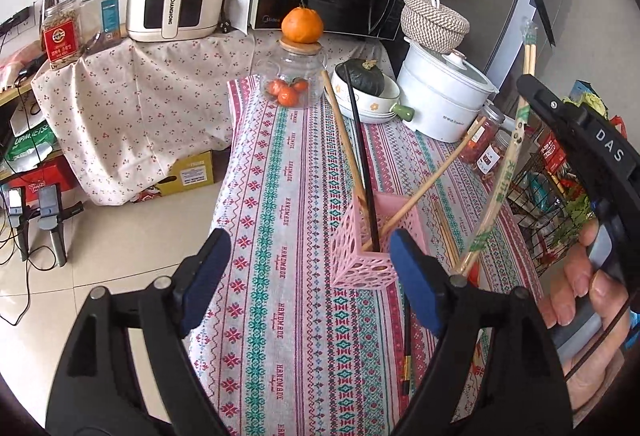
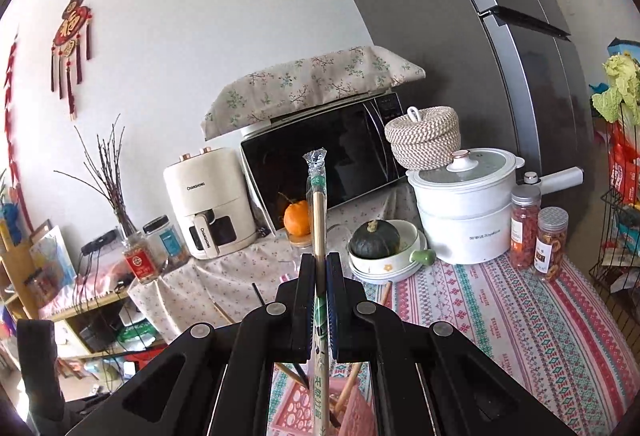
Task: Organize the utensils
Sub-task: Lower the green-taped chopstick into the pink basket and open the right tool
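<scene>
- left wrist view: left gripper [image 1: 308,272] fingers spread, nothing between, above desk [image 1: 280,196]; pink holder [image 1: 370,250] just ahead with black chopstick [image 1: 360,156] and bamboo sticks inside.
- right wrist view: right gripper [image 2: 320,300] fingers pinching wrapped chopsticks [image 2: 318,220] upright, over pink holder.

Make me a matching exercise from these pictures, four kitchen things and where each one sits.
Things:
1. big orange
2. squash
3. woven basket
4. wrapped chopsticks

Places:
A. on the white pot's lid
B. in the right hand-held gripper
C. on the glass jar's lid
D. in the white bowl

Pairs: 1-C, 2-D, 3-A, 4-B
</scene>
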`<state>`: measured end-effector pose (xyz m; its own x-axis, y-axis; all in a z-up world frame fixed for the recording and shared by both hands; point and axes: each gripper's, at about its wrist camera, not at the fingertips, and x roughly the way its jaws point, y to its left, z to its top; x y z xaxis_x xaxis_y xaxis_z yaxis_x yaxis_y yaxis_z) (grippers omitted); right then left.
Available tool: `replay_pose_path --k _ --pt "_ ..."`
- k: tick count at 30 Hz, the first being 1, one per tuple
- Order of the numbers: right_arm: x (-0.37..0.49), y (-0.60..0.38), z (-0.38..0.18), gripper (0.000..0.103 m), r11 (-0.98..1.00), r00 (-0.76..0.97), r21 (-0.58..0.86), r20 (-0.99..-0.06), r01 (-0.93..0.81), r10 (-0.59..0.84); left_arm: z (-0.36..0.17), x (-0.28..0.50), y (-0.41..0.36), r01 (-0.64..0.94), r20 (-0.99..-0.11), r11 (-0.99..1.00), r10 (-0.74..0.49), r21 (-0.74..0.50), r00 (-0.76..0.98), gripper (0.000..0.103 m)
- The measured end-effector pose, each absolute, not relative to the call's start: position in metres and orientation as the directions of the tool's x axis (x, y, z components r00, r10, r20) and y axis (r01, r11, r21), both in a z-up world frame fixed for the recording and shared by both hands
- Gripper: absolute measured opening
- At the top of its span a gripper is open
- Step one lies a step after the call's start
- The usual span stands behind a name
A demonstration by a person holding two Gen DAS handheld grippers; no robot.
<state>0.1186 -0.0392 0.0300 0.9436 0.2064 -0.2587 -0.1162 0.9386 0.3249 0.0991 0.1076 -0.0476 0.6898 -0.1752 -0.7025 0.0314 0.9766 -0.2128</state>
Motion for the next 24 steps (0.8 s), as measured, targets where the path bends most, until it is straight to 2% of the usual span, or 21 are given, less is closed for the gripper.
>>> replay_pose_path --k 11,20,22,24 --pt "0.148 0.008 0.003 0.006 0.967 0.981 0.255 -0.189 0.013 0.037 -0.055 0.103 0.133 -0.019 -0.728 0.963 -0.190 -0.269 0.659 0.082" --pt "0.143 0.012 -0.025 0.010 0.964 0.958 0.264 -0.276 -0.007 0.082 -0.058 0.106 0.133 -0.027 -0.738 0.964 -0.183 -0.263 0.649 0.082" --pt "0.140 0.008 -0.024 0.015 0.963 0.952 0.268 -0.292 -0.012 0.093 -0.058 0.106 0.131 -0.023 -0.739 0.966 -0.181 -0.257 0.649 0.082" --pt "0.135 0.001 -0.019 0.032 0.960 0.951 0.280 -0.291 -0.020 0.104 -0.058 0.105 0.128 -0.015 -0.740 0.968 -0.181 -0.250 0.648 0.082"
